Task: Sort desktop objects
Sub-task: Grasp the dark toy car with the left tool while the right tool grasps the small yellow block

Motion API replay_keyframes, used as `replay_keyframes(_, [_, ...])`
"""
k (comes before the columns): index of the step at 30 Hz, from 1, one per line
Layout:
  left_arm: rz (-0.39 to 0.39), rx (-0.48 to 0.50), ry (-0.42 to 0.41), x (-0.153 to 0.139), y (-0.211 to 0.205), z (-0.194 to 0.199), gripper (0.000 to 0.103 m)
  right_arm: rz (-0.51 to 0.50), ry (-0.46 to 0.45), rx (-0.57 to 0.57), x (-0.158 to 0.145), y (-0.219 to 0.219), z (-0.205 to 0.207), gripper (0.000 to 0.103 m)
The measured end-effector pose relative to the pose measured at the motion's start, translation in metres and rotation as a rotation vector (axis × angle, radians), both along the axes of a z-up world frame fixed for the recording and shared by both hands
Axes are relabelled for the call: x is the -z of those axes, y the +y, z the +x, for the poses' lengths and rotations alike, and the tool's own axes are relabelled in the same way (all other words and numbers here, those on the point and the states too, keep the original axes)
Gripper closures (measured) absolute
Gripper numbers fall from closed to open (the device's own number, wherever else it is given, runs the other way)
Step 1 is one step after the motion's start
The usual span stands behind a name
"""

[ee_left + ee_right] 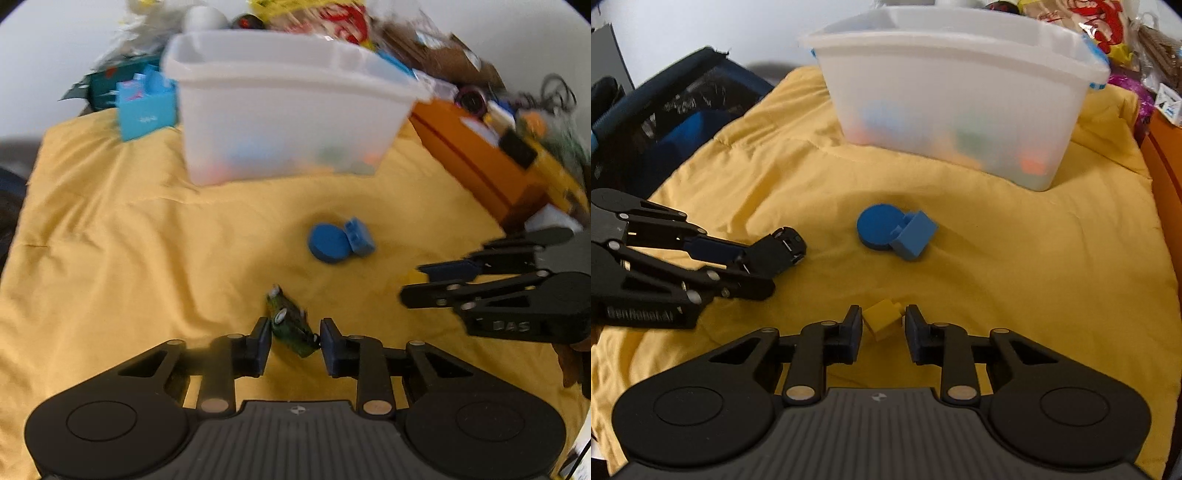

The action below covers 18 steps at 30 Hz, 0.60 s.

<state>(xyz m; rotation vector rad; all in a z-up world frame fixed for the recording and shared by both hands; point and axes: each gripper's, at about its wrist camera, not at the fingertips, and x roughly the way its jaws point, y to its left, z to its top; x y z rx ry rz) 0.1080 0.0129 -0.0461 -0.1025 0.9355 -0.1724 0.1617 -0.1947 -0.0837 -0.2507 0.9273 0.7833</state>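
Broadly, largest to smallest:
Surface: wrinkled yellow fabric cloth (pixel 1015 280), soft and creased, covering the whole work area.
Bin: translucent white plastic tub (pixel 956 99), rectangular with a thick rim, at 12 o'clock on the cloth; blurred coloured pieces show through its wall.
Surroundings: orange box (pixel 476 158) at 2 o'clock in the left wrist view, light blue cardboard box (pixel 146 107) at 10 o'clock, loose clutter behind the tub; dark mesh chair (pixel 676 118) at 10 o'clock in the right wrist view.
Open room: bare cloth lies between the tub and both grippers, broken only by the two blue pieces.
Blue pieces: flat round blue disc (pixel 881 229) touching a lighter blue plastic block (pixel 916 236), mid-cloth.
Left gripper (pixel 294 332): fingers parted, flanking a small green toy car (pixel 291 325) that lies tilted on the cloth; whether the pads touch it I cannot tell.
Right gripper (pixel 882 325): fingers parted, either side of a small yellow studded plastic brick (pixel 882 320) resting on the cloth; the left pad looks just beside it, and a gap shows at the right.
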Motion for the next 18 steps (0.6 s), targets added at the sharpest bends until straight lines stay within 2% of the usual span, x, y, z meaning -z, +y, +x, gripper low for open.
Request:
replay_keyframes(2, [-0.022, -0.034, -0.025, -0.014, 0.007, 0.0, 0.077, 0.038, -0.001, 0.025, -0.014, -0.006, 0.003, 0.075])
replay_keyframes(5, [-0.031, -0.041, -0.064, -0.031, 0.017, 0.004, 0.077, 0.093, -0.024, 0.056, -0.041, -0.014, 0.012, 0.075])
replay_keyframes(8, [0.008, -0.031, -0.009, -0.022, 0.019, 0.012, 0.075, 0.107, -0.059, 0.061, -0.059, -0.017, 0.021, 0.075])
replay_keyframes(9, [0.006, -0.027, 0.025, -0.013, 0.019, 0.013, 0.067, 0.109, -0.064, 0.065, -0.062, -0.018, 0.023, 0.075])
replay_keyframes(11, [0.021, -0.007, 0.09, 0.004, 0.018, 0.011, 0.059, 0.106, -0.064, 0.066, -0.061, -0.019, 0.023, 0.075])
replay_keyframes(12, [0.053, -0.006, 0.098, 0.011, 0.016, 0.009, 0.059, 0.102, -0.057, 0.066, -0.058, -0.02, 0.022, 0.075])
replay_keyframes(14, [0.091, -0.007, 0.067, 0.016, 0.014, 0.006, 0.057, 0.097, -0.039, 0.067, -0.052, -0.021, 0.018, 0.075])
replay_keyframes(16, [0.072, -0.029, 0.051, 0.017, 0.016, 0.01, 0.054, 0.091, -0.019, 0.066, -0.045, -0.023, 0.014, 0.074])
replay_keyframes(18, [0.025, -0.068, 0.069, 0.018, 0.018, 0.02, 0.052, 0.086, 0.001, 0.07, -0.037, -0.024, 0.009, 0.075])
